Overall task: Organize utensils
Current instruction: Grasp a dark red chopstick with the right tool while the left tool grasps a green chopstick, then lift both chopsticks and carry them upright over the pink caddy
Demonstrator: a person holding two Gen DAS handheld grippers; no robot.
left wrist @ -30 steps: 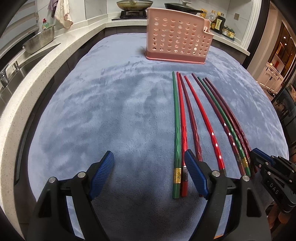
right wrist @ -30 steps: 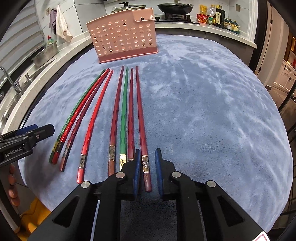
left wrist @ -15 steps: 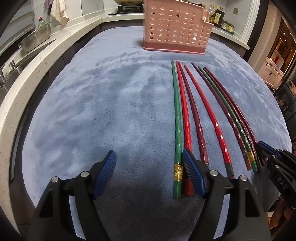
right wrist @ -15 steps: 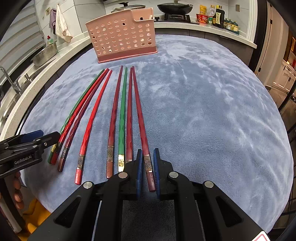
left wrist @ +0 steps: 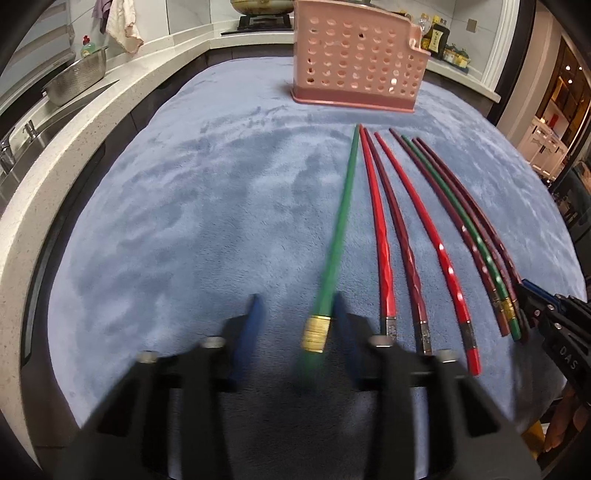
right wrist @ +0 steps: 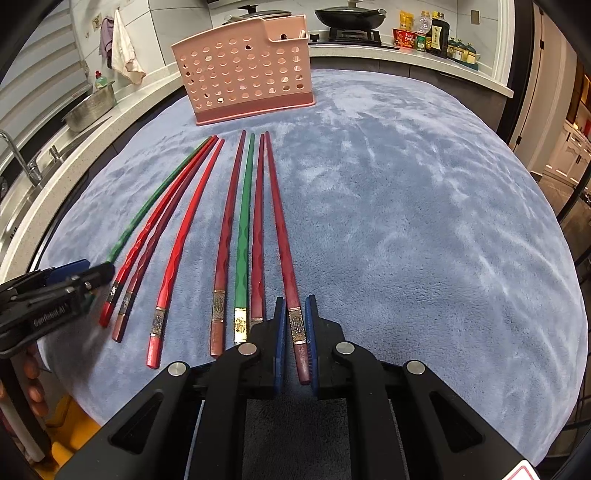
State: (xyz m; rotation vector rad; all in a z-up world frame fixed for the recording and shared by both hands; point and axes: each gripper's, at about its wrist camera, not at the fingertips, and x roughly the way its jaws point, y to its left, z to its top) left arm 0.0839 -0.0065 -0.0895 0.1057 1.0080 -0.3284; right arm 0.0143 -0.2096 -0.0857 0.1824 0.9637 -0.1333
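Note:
Several red, maroon and green chopsticks lie side by side on a blue-grey cloth (left wrist: 184,206), pointing at a pink perforated utensil holder (left wrist: 356,59) at the far edge; the holder also shows in the right wrist view (right wrist: 247,70). My left gripper (left wrist: 295,306) is partly closed around the butt of the leftmost green chopstick (left wrist: 341,218); the image is blurred and a gap remains on the left side. My right gripper (right wrist: 295,306) is nearly shut around the rightmost maroon chopstick (right wrist: 282,236), which lies on the cloth.
A white counter with a sink and a steel colander (left wrist: 77,77) runs along the left. A stove with pans (right wrist: 349,16) and bottles (right wrist: 432,33) stand behind the holder. The cloth's right half (right wrist: 424,221) holds no objects.
My left gripper shifted right and narrowed around the green chopstick, whose butt end swung left away from the red one. My right gripper stayed around the maroon chopstick.

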